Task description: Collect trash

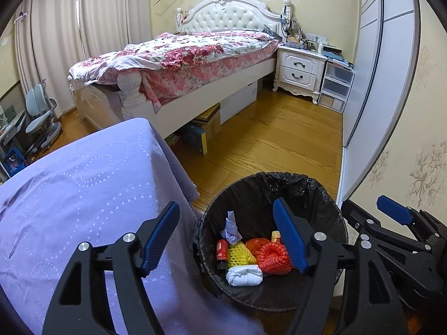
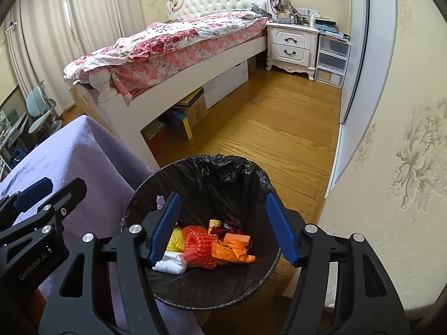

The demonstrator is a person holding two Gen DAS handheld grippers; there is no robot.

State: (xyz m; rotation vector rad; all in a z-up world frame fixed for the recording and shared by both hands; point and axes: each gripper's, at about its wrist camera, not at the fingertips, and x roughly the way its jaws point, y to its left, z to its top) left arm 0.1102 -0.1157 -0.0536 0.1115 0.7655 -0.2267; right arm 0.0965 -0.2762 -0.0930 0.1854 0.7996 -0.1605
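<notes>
A round trash bin point(image 1: 245, 187) lined with a black bag stands on the floor beside the purple-covered table; it also shows in the right wrist view point(image 2: 195, 164). It holds orange foam netting point(image 1: 275, 256), yellow netting point(image 1: 240, 254), a white wad point(image 1: 244, 276), a small red can point(image 1: 222, 248), crumpled tissue point(image 1: 230, 227) and an orange wrapper point(image 2: 232, 251). My left gripper point(image 1: 226, 234) is open and empty, straddling the table edge and the bin. My right gripper point(image 2: 223, 229) is open and empty above the bin.
The purple-clothed table point(image 1: 72, 184) is at the left. A bed with a floral quilt point(image 1: 178, 55) is behind, with boxes point(image 1: 206, 128) under it. A white nightstand point(image 1: 300, 69), plastic drawers point(image 1: 335, 86) and a wardrobe point(image 1: 371, 64) line the right. Wooden floor point(image 1: 273, 139) lies between.
</notes>
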